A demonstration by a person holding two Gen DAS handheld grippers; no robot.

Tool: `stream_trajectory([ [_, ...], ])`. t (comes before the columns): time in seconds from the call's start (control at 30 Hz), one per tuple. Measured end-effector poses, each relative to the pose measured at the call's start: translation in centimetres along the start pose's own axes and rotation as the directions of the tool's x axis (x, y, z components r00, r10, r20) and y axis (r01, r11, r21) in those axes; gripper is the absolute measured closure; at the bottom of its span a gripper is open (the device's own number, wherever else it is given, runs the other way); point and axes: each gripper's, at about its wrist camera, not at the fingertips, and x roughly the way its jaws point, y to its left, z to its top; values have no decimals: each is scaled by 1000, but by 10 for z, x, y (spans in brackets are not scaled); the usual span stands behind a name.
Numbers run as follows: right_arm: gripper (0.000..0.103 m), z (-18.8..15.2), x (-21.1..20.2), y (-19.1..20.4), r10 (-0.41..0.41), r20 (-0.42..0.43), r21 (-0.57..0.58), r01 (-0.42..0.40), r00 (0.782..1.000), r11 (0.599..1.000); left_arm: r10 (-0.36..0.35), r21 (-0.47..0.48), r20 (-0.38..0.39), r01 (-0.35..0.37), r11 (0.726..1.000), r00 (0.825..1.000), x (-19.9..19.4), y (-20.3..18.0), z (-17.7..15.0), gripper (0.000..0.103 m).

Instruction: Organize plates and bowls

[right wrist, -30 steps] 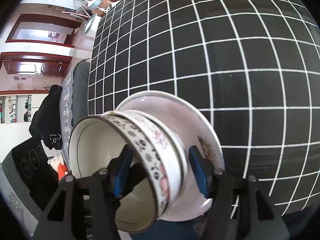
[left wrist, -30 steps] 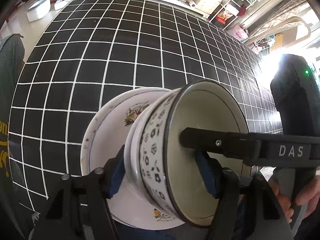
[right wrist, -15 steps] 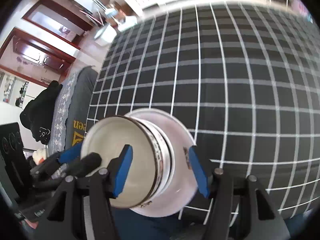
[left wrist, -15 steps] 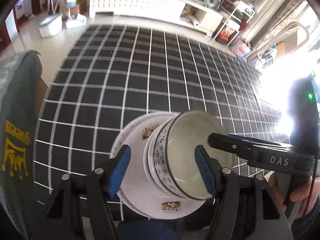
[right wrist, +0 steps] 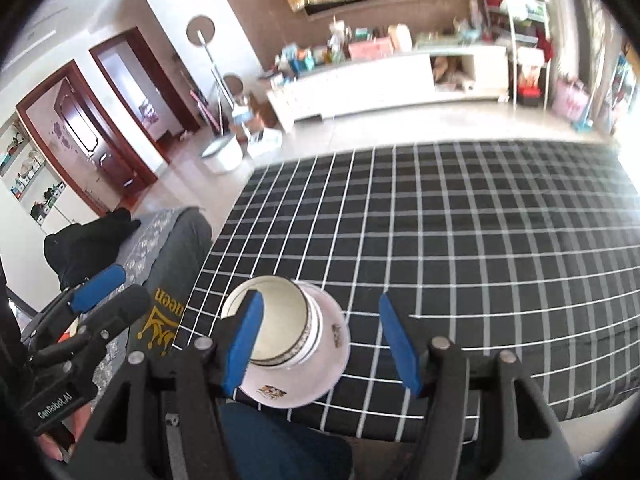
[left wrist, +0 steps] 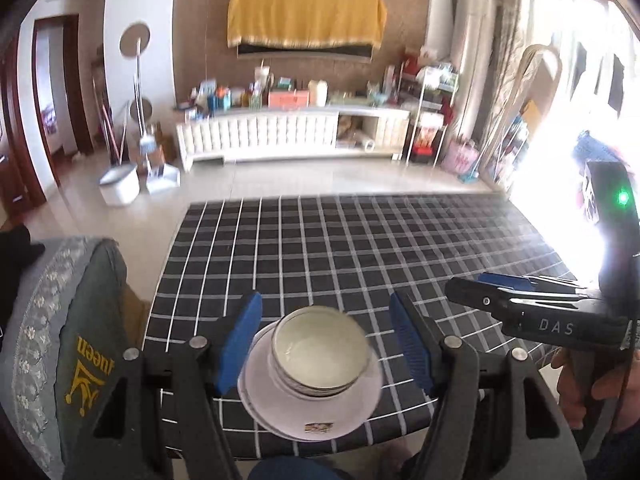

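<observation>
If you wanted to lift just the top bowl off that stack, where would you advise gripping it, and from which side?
I would take the top bowl by its rim, coming down from above, one finger inside and one outside. It sits upright and open, nested in the bowls beneath on the plates, so its walls are largely covered. The near side looks easiest, since the stack sits at the near edge of the table.

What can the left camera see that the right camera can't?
Only the left wrist view shows the right gripper off to the side, with a green light on it. Only the right wrist view shows the left gripper and a shelf by the doors. Both show the bowls stacked on plates on the checked table, with nothing gripping them, and the yellow cloth on the wall.
</observation>
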Motion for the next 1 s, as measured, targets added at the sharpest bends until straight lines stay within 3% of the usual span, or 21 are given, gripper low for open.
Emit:
stream_trajectory([
  [0.1, 36, -8, -26, 0, -20, 56, -15, 20, 998, 1000, 2, 16, 64, -3, 1000, 998, -22, -15, -3, 39],
  [0.27, 36, -26, -70, 4, -65, 165, -54, 75, 984, 996, -50, 3, 142, 50, 999, 989, -53, -31, -18, 39],
  [0.47, 25, -57, -123, 19, -123, 331, -117, 170, 936, 979, -18, 10, 218, 16, 1000, 976, -87, -49, -36, 38],
  [0.57, 8, -75, -142, 27, -138, 414, -139, 212, 900, 967, 17, 11, 256, -21, 1000, 966, -106, -57, -46, 22],
  [0.63, 0, -85, -147, 27, -155, 437, -141, 237, 886, 961, 37, 27, 277, -46, 999, 960, -116, -63, -53, 20],
  [0.77, 0, -100, -158, 26, -174, 469, -135, 265, 866, 955, 45, 50, 305, -63, 997, 951, -136, -76, -69, 14],
  [0.87, 0, -109, -167, 29, -203, 507, -130, 307, 838, 943, 71, 63, 313, -96, 993, 947, -142, -82, -80, 13],
  [1.0, 0, -118, -165, 36, -236, 510, -162, 362, 827, 918, 72, 82, 312, -103, 991, 947, -144, -89, -88, 7],
])
